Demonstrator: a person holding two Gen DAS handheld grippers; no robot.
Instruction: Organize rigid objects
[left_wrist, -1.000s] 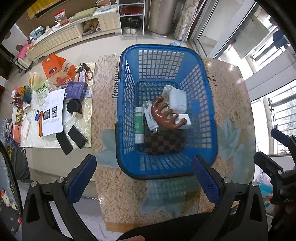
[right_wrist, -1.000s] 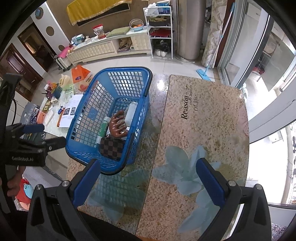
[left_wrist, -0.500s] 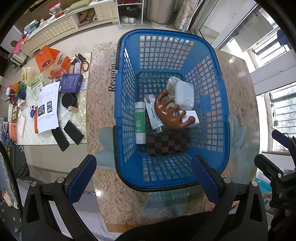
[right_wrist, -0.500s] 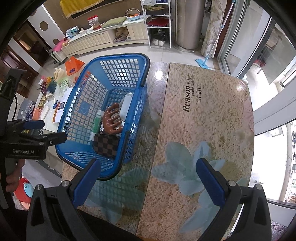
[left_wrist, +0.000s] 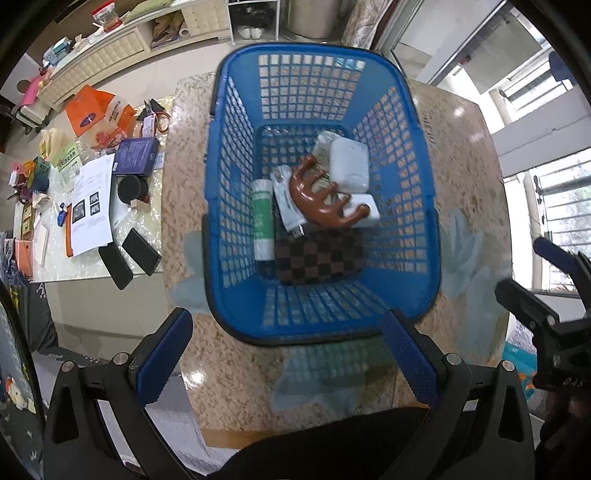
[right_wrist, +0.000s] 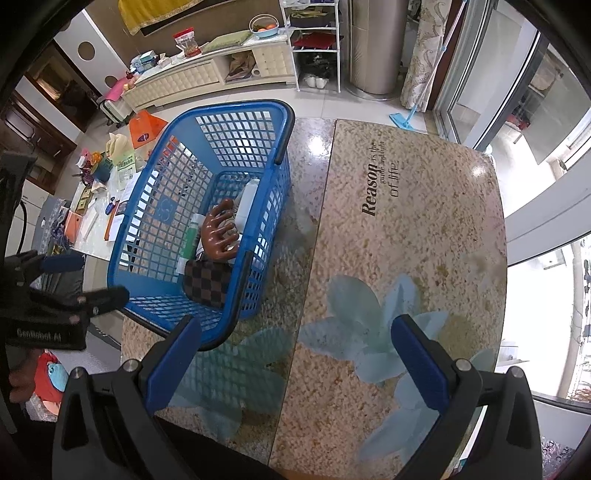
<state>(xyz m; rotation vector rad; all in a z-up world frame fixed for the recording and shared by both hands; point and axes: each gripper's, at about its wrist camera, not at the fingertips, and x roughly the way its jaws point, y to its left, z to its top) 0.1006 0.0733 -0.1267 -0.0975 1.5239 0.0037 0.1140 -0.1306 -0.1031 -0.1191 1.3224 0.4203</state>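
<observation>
So there's a blue plastic mesh basket (left_wrist: 325, 325) sitting on the speckled granite-look tabletop with pale blue flower prints (right_wrist: 406, 229), toward its left half, and all the loose stuff is piled in the bottom of it. On top is a brown claw-shaped hair clip (left_wrist: 319, 199), lying across a white flat pouch (left_wrist: 286, 201) and a couple of white boxy things (left_wrist: 349, 166); honestly can't tell what those are, chargers or cases maybe. Left of the clip is a green and white tube (left_wrist: 263, 221) lying lengthwise, and nearest the camera is a brown checkered wallet-type case (left_wrist: 319, 260), flat on the basket floor. The left gripper (left_wrist: 284, 350) hangs above the near rim of the basket with its blue-padded fingers spread wide and nothing between them. The right gripper (right_wrist: 295, 354) is over the bare tabletop just right of the basket, also spread wide and empty. A cluttered side table with papers and phones (left_wrist: 92, 206) sits off to the left.
</observation>
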